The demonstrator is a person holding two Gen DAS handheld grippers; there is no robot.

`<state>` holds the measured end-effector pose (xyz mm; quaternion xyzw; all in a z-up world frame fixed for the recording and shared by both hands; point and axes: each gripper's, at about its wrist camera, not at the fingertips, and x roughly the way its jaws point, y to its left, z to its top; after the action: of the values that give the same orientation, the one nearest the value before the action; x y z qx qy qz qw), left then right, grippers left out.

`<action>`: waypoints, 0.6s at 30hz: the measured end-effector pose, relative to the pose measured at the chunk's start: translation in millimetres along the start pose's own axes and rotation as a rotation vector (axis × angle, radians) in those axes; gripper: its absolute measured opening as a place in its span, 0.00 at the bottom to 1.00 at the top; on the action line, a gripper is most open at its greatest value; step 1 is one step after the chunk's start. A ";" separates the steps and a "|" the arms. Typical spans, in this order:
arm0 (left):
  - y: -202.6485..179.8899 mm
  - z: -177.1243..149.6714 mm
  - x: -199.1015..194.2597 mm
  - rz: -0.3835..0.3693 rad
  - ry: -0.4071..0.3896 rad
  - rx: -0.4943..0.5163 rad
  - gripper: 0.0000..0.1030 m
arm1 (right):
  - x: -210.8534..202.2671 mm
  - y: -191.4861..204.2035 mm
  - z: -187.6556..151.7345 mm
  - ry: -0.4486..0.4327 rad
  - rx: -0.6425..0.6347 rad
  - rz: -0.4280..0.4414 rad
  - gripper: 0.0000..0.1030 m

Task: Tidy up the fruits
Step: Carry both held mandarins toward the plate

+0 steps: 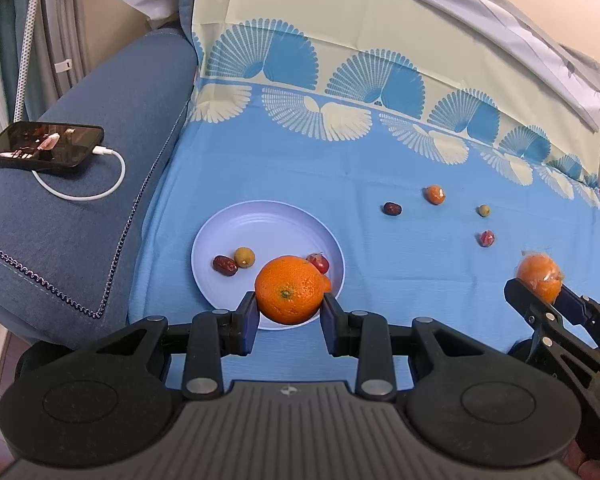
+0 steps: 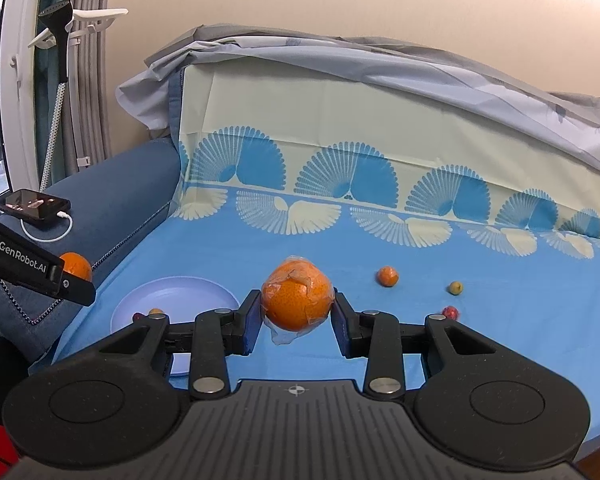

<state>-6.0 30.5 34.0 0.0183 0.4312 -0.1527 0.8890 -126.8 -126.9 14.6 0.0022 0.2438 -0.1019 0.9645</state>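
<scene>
Left tongs [image 1: 288, 307] pinched a bare round orange [image 1: 289, 290] over the pale lilac plate [image 1: 260, 224]; right tongs [image 2: 296, 317] pinched a plastic-wrapped orange [image 2: 297, 300].

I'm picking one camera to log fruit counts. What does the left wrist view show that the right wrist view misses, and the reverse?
Only the left wrist view shows the red date on the plate and the loose red date.

Only the right wrist view shows the garment steamer by the window.

Both show the bare orange in the left gripper, the plastic-wrapped orange in the right gripper, and the phone.
</scene>
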 end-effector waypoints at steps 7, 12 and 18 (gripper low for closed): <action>0.6 5.0 7.7 0.005 0.001 -0.002 0.35 | 7.9 -2.5 -0.6 0.024 0.000 -0.004 0.38; 5.9 10.8 14.3 0.013 0.006 -0.016 0.35 | 16.8 1.0 0.9 0.042 -0.016 -0.002 0.38; 12.5 21.1 24.4 0.020 0.007 -0.029 0.35 | 31.3 9.7 5.1 0.051 -0.028 0.021 0.38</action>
<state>27.9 32.7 27.2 0.0102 0.4365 -0.1373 0.8891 -95.6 -123.8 4.0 -0.0061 0.2697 -0.0884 0.9589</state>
